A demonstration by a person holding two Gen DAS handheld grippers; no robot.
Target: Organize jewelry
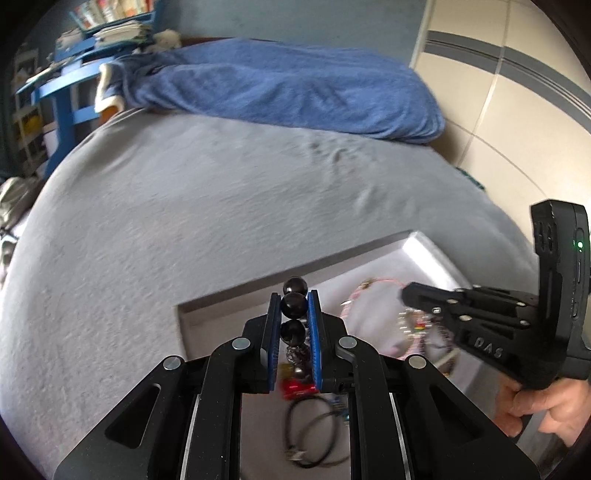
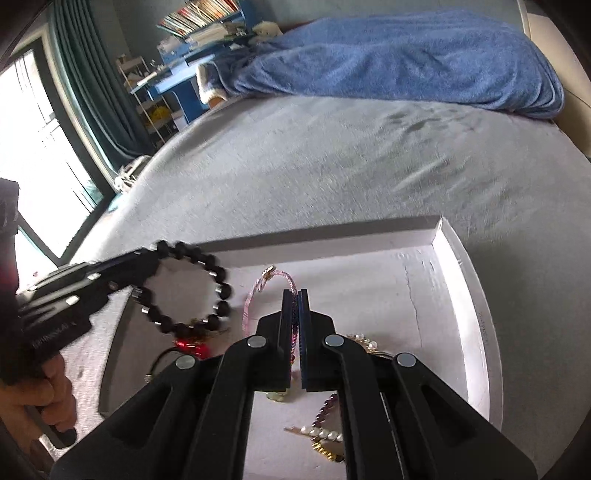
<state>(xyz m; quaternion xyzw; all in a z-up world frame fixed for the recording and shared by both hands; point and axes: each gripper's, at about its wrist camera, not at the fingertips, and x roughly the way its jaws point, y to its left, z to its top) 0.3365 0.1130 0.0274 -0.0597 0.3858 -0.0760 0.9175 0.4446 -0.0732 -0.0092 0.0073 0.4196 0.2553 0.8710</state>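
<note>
Hovering over white tray (image 2: 476, 295): left gripper (image 1: 294, 317) clamped on black bead bracelet (image 2: 184, 288), ring hanging left; right gripper (image 2: 295, 314) pinched on pink bracelet (image 2: 255, 295), looping left toward beads.

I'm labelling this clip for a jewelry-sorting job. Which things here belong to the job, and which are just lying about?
Job:
- black bead bracelet, in left gripper
- pink bracelet, in right gripper
- white tray
- pearl hair clip

Lying about:
- blue blanket
- grey bed sheet
- bookshelf
</note>
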